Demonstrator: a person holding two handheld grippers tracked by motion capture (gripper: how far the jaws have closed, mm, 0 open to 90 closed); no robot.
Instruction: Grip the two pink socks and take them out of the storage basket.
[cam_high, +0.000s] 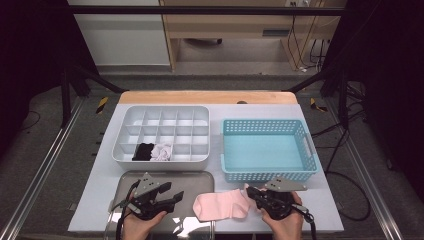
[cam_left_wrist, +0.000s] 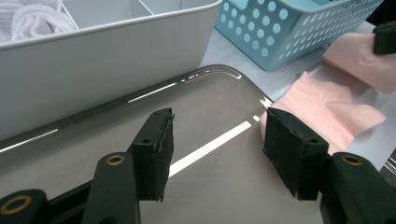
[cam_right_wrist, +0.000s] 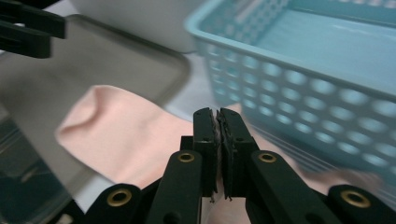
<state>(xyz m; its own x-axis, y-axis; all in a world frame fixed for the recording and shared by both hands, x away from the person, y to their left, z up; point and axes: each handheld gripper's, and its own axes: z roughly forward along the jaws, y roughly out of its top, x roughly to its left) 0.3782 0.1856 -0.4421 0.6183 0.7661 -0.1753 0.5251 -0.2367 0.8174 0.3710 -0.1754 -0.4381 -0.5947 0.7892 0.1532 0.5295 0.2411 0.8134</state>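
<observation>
Right gripper view: right tool (cam_right_wrist: 219, 140) pinches the pink sock (cam_right_wrist: 126, 130) beside the blue basket (cam_right_wrist: 299, 88).

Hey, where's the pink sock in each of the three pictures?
High view: pink sock at bottom centre, between the steel tray and the right claw.
Left gripper view: the sock at right, beyond the tray's corner.
Right gripper view: the sock at centre left, pinched in the shut claw.
Shared landmark: the blue basket, just past the sock.
</observation>
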